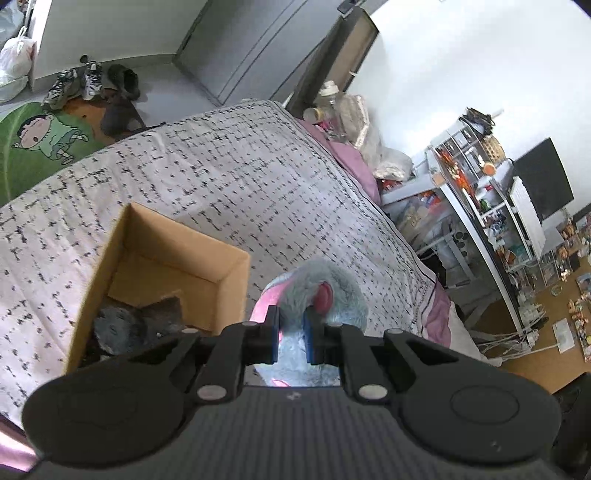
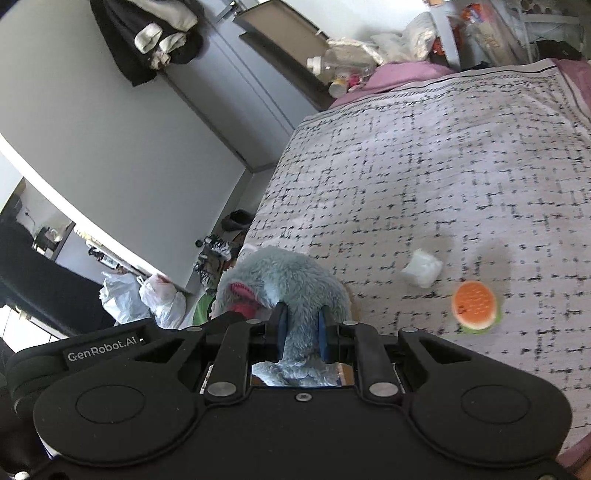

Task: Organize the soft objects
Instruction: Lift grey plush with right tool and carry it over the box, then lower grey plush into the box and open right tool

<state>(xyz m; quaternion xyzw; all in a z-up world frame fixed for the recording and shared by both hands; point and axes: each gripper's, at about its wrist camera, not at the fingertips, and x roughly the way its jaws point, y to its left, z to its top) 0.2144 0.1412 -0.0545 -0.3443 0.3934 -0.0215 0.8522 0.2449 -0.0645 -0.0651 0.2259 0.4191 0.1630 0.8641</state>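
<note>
Cardboard box [image 1: 162, 258] left-view only; burger toy [image 2: 476, 308] right

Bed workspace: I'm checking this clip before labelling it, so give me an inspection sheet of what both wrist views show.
Surface: bed with a black-and-white patterned cover.
Job's things: blue plush held above the bed; cardboard box on the bed, grey plush inside; burger toy and white pack lying loose on the cover.
Clutter: bottle and bags beyond the bed's far end.
Grippers: left gripper and right gripper both shut on the blue plush.
Cables: white leads on the floor.
Surroundings: shoes, shelf unit, hanging clothes.
</note>
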